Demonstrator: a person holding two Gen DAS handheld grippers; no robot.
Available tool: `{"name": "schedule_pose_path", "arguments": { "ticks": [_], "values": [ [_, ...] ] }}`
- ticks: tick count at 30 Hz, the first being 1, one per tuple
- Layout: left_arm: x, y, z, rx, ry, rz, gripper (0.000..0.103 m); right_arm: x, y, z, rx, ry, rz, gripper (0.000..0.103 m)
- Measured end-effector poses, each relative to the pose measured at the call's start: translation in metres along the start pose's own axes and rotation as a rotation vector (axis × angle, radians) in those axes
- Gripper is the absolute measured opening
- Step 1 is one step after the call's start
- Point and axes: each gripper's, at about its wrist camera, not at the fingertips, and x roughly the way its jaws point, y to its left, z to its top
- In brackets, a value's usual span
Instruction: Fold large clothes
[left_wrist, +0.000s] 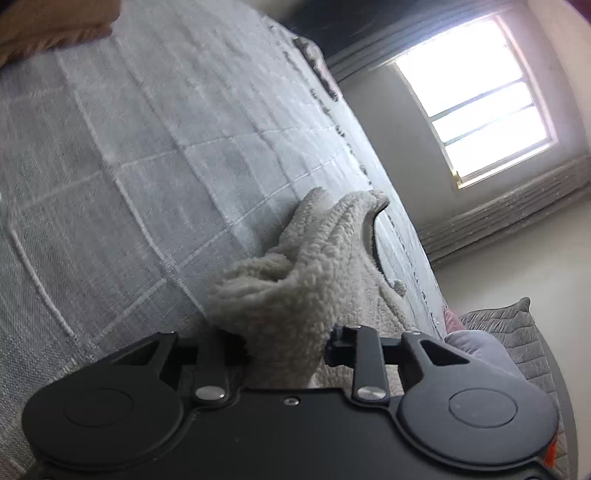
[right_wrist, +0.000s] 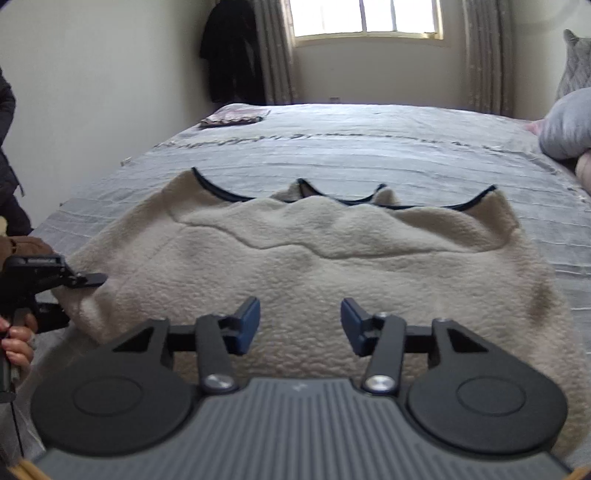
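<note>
The left gripper (left_wrist: 284, 343) pinches a bunched edge of the fleece (left_wrist: 295, 280); the cloth fills the gap between its fingers and rises in a thick fold in front of the camera. In the right wrist view the same gripper (right_wrist: 86, 279) is at the left side of the fleece, with its tip at the edge of the cloth. The right gripper (right_wrist: 300, 326) is spread, its blue pads (right_wrist: 248, 325) well apart with nothing between them, and it hangs over the near part of the fleece (right_wrist: 314, 266).

The fleece is a cream garment with dark trim. It lies spread on the bed (right_wrist: 369, 147), its near half toward the right gripper, and one layer already lies over another along a wavy line in the middle. A pillow (right_wrist: 565, 125) is at the right side of the bed, and a small folded cloth (right_wrist: 231, 117) lies at the far left corner, well apart from the fleece.

I judge that a side fold is in hand: the left edge is taken and the right side is not yet taken. The next move probably calls for the right gripper to come down and close on a near edge or corner. Then both can carry the cloth across together, so that the thick pile does not slip or bunch.
</note>
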Motion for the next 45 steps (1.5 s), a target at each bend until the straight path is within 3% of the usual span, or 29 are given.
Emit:
{"name": "schedule_pose_path", "arguments": {
  "ticks": [2,5,7,11,15,19,26,30,32,36,39,43,45],
  "values": [
    [-0.014,-0.027,-0.002,0.114,-0.053,-0.044,0.027,0.019,0.007,-0.006,0.009,0.061,0.063,0.032],
    [-0.033,-0.077,-0.011,0.275,-0.102,-0.152,0.026,0.049,0.010,-0.020,0.031,0.139,0.051,0.031],
    [-0.042,-0.113,-0.021,0.376,-0.114,-0.232,0.026,0.056,0.009,-0.024,0.055,0.127,0.050,0.031],
    [-0.045,-0.184,-0.057,0.558,-0.082,-0.367,0.026,0.049,0.000,-0.023,0.101,0.125,0.083,0.031],
    [-0.030,-0.231,-0.099,0.697,-0.001,-0.453,0.026,0.023,-0.042,-0.021,0.292,0.095,0.187,0.037],
    [0.000,-0.256,-0.145,0.818,0.104,-0.464,0.026,-0.023,-0.104,-0.023,0.459,-0.017,0.173,0.065],
    [0.049,-0.237,-0.231,0.953,0.283,-0.403,0.026,-0.082,-0.205,-0.050,0.743,-0.139,0.097,0.071],
    [0.054,-0.233,-0.256,1.022,0.302,-0.398,0.026,-0.085,-0.221,-0.057,0.848,-0.163,0.185,0.075],
    [0.050,-0.235,-0.256,1.031,0.297,-0.388,0.026,-0.078,-0.218,-0.047,0.837,-0.146,0.239,0.083],
    [0.047,-0.240,-0.244,1.019,0.321,-0.397,0.026,-0.050,-0.200,-0.019,0.765,-0.067,0.284,0.085],
    [0.041,-0.237,-0.238,1.051,0.335,-0.413,0.026,-0.026,-0.186,0.003,0.697,-0.022,0.239,0.077],
    [0.029,-0.241,-0.218,1.067,0.348,-0.444,0.032,-0.011,-0.172,0.026,0.619,-0.035,0.193,0.045],
    [0.022,-0.240,-0.203,1.052,0.378,-0.475,0.034,-0.014,-0.163,0.036,0.548,-0.053,0.160,0.037]
  ]
}}
